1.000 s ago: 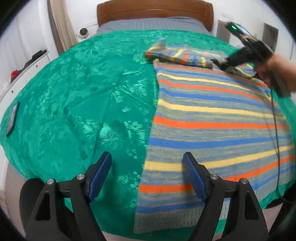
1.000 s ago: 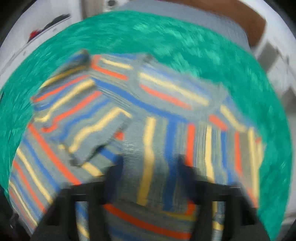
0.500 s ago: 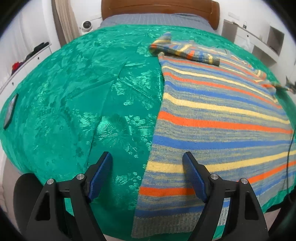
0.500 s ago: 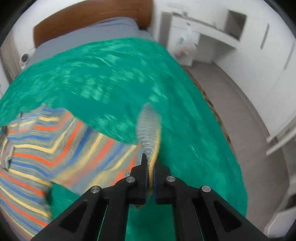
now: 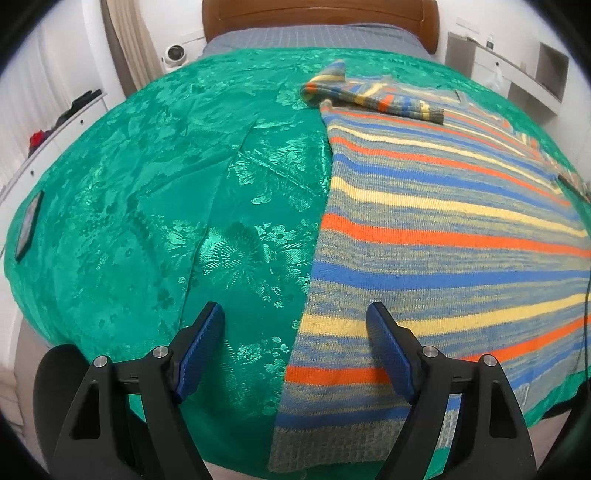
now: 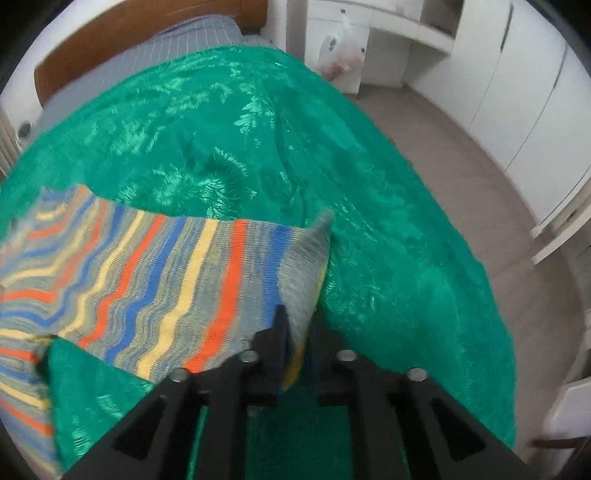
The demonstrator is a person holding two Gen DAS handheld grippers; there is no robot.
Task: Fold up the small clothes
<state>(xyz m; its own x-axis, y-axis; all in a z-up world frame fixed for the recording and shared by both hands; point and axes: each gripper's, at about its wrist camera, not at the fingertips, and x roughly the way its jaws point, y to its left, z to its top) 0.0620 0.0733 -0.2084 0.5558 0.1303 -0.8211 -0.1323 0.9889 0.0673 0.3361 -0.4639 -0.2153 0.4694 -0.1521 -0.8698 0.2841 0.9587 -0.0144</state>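
Two grippers, split roles. Left gripper (image 5: 295,347) hovers over the near left hem of the striped grey-blue-orange-yellow knitted sweater (image 5: 443,229), blue-padded fingers (image 5: 201,345) wide apart, nothing held; likely staged to pin or grab that edge. Sweater body lies flat on the shiny green floral bedspread (image 5: 166,192), right half of the bed. Right gripper (image 6: 293,332) is clamped on the grey cuff of the right sleeve (image 6: 177,273), lifted clear of the bedspread, presumably to carry it across the body. Far end: left sleeve (image 5: 369,98) folded across the shoulders, below the brown wooden headboard (image 5: 317,14).
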